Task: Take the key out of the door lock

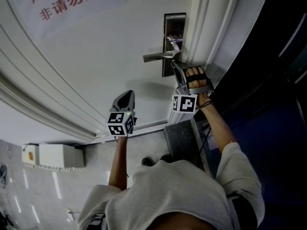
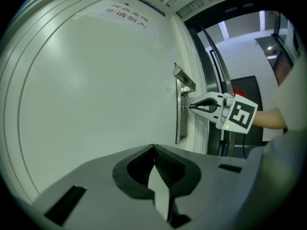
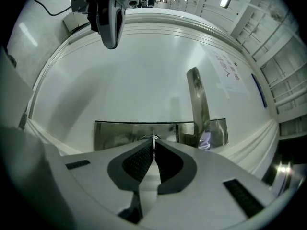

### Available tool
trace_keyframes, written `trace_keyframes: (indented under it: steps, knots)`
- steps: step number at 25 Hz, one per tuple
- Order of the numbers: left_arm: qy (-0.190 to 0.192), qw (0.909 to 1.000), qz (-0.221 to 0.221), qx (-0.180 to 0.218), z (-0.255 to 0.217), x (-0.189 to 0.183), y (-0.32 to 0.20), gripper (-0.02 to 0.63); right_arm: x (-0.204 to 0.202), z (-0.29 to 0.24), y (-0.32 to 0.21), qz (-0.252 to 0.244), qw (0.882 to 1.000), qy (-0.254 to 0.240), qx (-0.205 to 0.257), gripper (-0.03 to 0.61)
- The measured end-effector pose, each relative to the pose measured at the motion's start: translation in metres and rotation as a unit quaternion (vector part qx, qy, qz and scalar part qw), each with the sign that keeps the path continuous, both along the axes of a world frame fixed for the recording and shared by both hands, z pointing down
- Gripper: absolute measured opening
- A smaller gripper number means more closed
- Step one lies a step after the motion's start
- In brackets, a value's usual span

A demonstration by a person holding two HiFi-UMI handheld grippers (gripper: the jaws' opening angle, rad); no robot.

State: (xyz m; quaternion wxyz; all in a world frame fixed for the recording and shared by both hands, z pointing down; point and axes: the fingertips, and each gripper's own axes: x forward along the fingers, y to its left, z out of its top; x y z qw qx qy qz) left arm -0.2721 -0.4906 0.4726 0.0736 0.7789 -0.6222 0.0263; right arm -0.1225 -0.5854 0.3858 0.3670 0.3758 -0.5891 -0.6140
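Over at the lock plate (image 3: 115, 135), seeing the right gripper (image 3: 153, 143) clamped on the key (image 3: 154, 138), plus the left gripper (image 2: 153, 150) hanging off left, pinched shut, empty.

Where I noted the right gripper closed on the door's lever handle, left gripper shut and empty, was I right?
No: the right gripper is closed on the key in the lock plate, not the lever handle, as the right gripper view shows. The left gripper is shut and empty.

Head view looks down the door (image 1: 96, 66); left gripper view faces it farther off, right gripper view close; all share the handle (image 1: 160, 56)
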Motion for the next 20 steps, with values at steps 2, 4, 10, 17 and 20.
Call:
trace_keyframes:
  steps: [2,4,10,17,20]
  knots:
    - [0.0,1.0,-0.001,0.001,-0.001,-0.001,0.001,0.018,0.002,0.0,0.003,0.0,1.0,0.002,0.003,0.031]
    - [-0.001,1.0,-0.001,0.001,-0.001,-0.003,0.0,0.018,0.005,0.0,0.006,-0.002,1.0,0.001,0.009,0.031]
    - [0.003,1.0,0.006,0.0,0.001,0.004,-0.001,0.018,0.014,0.004,0.023,-0.011,1.0,-0.009,0.007,0.031]
    - [-0.002,0.9998,0.018,0.004,-0.003,0.017,0.002,0.018,0.025,0.012,0.042,-0.024,0.998,-0.049,-0.027,0.031]
    - [-0.003,0.9998,0.018,0.005,-0.004,0.018,0.003,0.018,0.026,0.01,0.046,-0.027,0.995,-0.081,-0.046,0.031]
